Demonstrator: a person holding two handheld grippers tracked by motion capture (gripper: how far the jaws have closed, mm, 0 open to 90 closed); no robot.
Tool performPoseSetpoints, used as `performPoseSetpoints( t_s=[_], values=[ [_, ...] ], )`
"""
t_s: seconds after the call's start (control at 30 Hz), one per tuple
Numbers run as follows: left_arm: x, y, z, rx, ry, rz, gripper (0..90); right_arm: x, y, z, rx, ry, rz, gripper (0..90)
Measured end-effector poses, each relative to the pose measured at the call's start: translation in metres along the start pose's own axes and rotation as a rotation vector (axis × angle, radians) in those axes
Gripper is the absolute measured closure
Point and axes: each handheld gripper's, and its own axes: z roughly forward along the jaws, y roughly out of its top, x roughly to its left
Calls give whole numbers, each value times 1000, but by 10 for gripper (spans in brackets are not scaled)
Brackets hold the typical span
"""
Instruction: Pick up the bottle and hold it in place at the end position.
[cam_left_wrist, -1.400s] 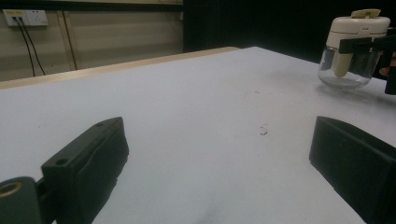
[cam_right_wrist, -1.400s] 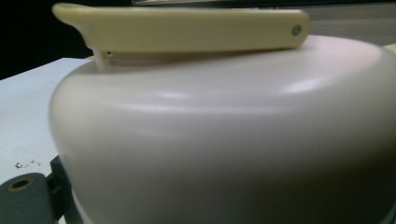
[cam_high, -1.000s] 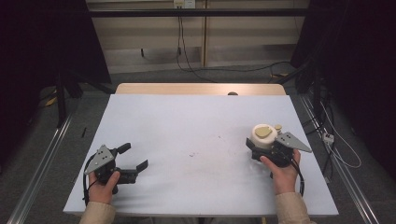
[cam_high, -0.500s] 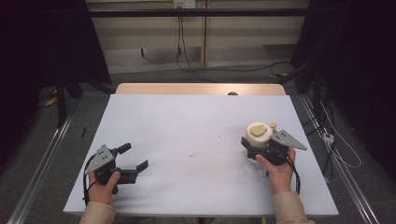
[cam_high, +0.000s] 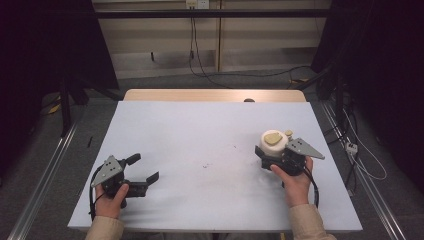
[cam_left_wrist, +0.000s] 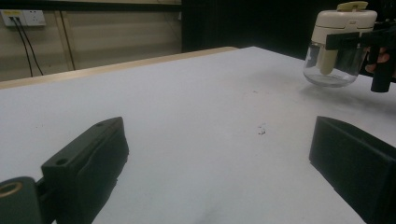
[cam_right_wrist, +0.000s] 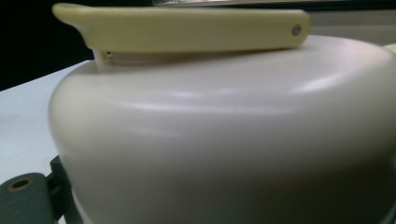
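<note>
The jar (cam_high: 274, 143) stands upright at the right of the white table (cam_high: 200, 135), about midway between its near and far edges. It has a clear, rounded glass body (cam_left_wrist: 332, 65) and a tall cream lid (cam_left_wrist: 344, 24) that caps the top. A pale yellow flat handle (cam_right_wrist: 187, 28) lies level across the lid, pinned at 1 end by a small metal rivet (cam_right_wrist: 295, 30). A cream stem (cam_left_wrist: 328, 60) shows through the glass, running down inside from the lid. The jar is clamped between the jaws of the right gripper (cam_high: 280, 157) at its near side. Whether its base touches the table cannot be told.
</note>
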Motion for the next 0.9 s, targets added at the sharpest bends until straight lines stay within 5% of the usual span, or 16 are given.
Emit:
performPoseSetpoints(
  t_s=[0.9],
  values=[
    [0, 0, 0, -1, -3, 0, 40, 19, 6, 21, 11, 43, -23, 62]
  ],
)
